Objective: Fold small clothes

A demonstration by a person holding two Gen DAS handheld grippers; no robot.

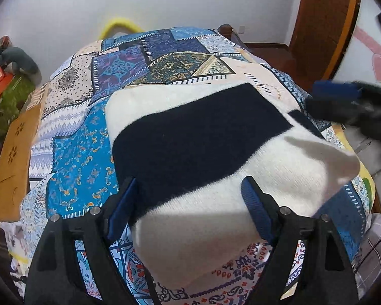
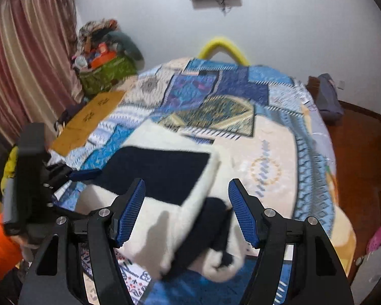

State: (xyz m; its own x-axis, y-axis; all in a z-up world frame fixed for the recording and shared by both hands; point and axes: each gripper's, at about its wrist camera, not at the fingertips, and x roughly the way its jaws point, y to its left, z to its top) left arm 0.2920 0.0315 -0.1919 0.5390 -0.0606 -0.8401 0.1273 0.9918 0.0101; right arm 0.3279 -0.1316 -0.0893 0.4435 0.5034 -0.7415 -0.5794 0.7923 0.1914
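Observation:
A white knit garment with a broad navy band (image 1: 198, 142) lies folded on the patterned bedspread (image 1: 83, 152). My left gripper (image 1: 190, 193) hovers open over its near white edge, with a blue pad on each side and neither pressing the cloth. In the right wrist view the same garment (image 2: 162, 172) shows a folded-over white edge and a bunched navy and white part (image 2: 216, 231) below it. My right gripper (image 2: 188, 200) is open above that bunched part, holding nothing. A blurred blue pad (image 1: 335, 89) of the right gripper shows at the garment's right side.
The round bed's edge (image 2: 315, 167) drops to a wooden floor (image 2: 360, 147) on the right. A brown board (image 2: 89, 122) lies at the left edge, with a green basket (image 2: 106, 73) of clutter and a curtain (image 2: 25, 63) beyond. A yellow hoop (image 2: 223, 44) stands at the far side. An orange sleeve (image 2: 0, 249) is at lower left.

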